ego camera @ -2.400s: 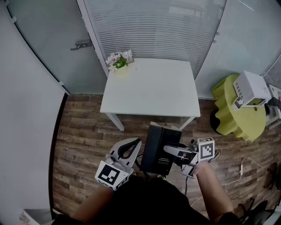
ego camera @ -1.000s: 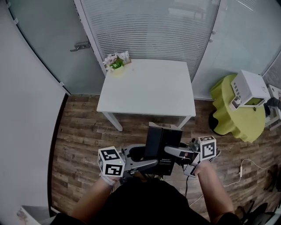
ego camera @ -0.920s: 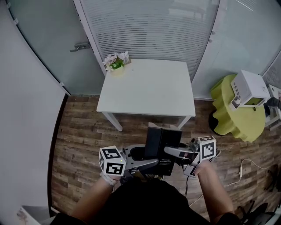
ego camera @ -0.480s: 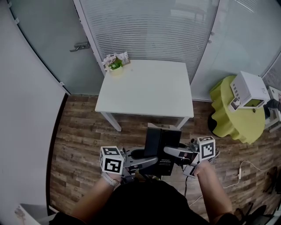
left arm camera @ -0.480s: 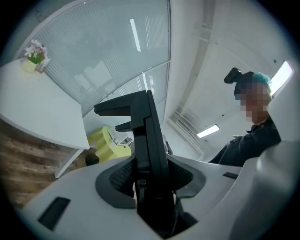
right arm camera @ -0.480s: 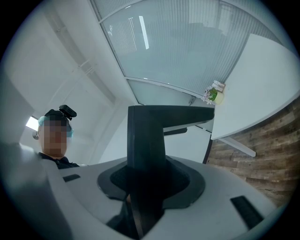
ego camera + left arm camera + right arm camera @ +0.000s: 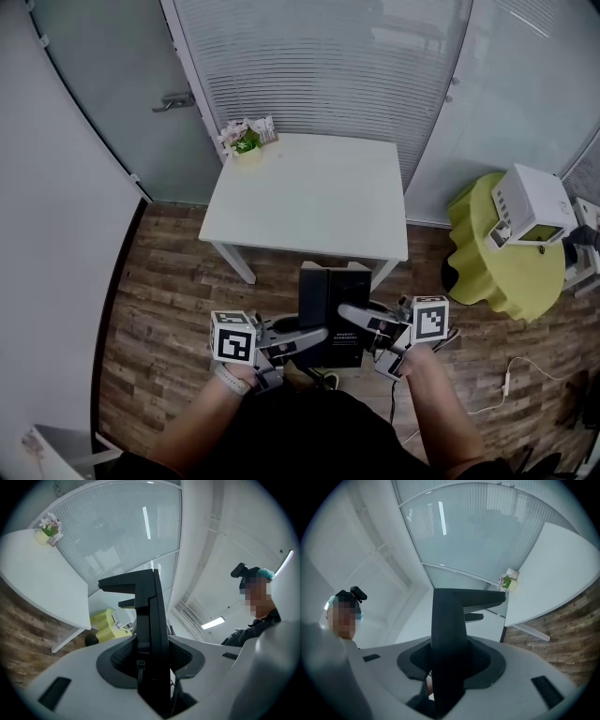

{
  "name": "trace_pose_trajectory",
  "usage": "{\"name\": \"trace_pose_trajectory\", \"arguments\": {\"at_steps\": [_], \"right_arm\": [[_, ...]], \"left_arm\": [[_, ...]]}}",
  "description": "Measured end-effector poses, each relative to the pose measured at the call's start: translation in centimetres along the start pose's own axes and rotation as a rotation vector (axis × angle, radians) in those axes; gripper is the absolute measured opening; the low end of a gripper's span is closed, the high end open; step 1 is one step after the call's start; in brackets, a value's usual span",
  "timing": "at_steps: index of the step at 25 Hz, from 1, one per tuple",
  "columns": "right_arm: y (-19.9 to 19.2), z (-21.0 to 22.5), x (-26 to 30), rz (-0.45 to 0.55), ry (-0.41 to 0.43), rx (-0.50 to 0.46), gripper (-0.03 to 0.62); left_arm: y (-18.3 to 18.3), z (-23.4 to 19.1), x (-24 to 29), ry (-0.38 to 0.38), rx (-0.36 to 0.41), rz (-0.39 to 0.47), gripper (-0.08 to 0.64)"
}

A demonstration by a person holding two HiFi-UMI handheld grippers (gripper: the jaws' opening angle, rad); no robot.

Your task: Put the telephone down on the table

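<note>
**A:** Where's the telephone?

**B:** The black telephone (image 7: pixel 332 298) is off the surface. It is held upright in the air over the wooden floor (image 7: pixel 169 300), just short of the near edge of the white surface (image 7: pixel 309 202).

**A:** What has hold of it?

**B:** Both grippers. The right gripper (image 7: pixel 356 317) is clamped on it from the right, with its pads pressed to the black body. The left gripper (image 7: pixel 314 336) comes in from the other side. Its jaws are closing, with the telephone between them and the pads against its sides.

**A:** Are they closed all the way?

**B:** No. Each pair stands partway apart, as wide as the slab of telephone between them.

**A:** Is anything on the surface?

**B:** A small potted plant (image 7: pixel 246 141) sits at its far left corner. A yellow-green stool (image 7: pixel 487 248) carrying a white device (image 7: pixel 534 202) stands on the floor beyond the right edge.
</note>
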State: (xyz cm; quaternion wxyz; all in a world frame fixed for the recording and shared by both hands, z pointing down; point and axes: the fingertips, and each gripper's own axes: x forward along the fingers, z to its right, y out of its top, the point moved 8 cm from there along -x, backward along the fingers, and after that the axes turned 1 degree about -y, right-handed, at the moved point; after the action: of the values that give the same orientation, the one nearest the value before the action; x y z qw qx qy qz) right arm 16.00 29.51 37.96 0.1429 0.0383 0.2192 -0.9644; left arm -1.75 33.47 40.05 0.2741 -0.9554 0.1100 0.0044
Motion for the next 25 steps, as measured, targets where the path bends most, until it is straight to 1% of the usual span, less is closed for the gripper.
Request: {"name": "trace_pose_trajectory", "arguments": {"at_steps": [4,8,11,18,25], "right_arm": [[1.0,0.9,0.7,0.035,-0.040,-0.024,0.172],[2.3,2.1,2.4,0.063,-0.067,-0.079,0.172],[3.6,3.6,3.8,0.095,-0.077,-0.057,0.172],[7.3,6.7,7.8,0.144,-0.122,-0.051,0.172],[10.8,10.9,11.9,0.182,-0.161,-0.036,0.172]], "left_arm": [[0.8,-1.4,0.0,0.014,-0.014,0.014,0.173],[2.6,-3.2,-0.7,0.005,-0.039,0.027,0.172],[4.6,-5.0,-1.3,-0.006,-0.039,0.023,0.173],[10.0,-9.3,-2.8,-0.032,-0.055,-0.002,0.173],[15.3,-14.1,-4.7,-0.006,-0.032,-0.059,0.176]]}}
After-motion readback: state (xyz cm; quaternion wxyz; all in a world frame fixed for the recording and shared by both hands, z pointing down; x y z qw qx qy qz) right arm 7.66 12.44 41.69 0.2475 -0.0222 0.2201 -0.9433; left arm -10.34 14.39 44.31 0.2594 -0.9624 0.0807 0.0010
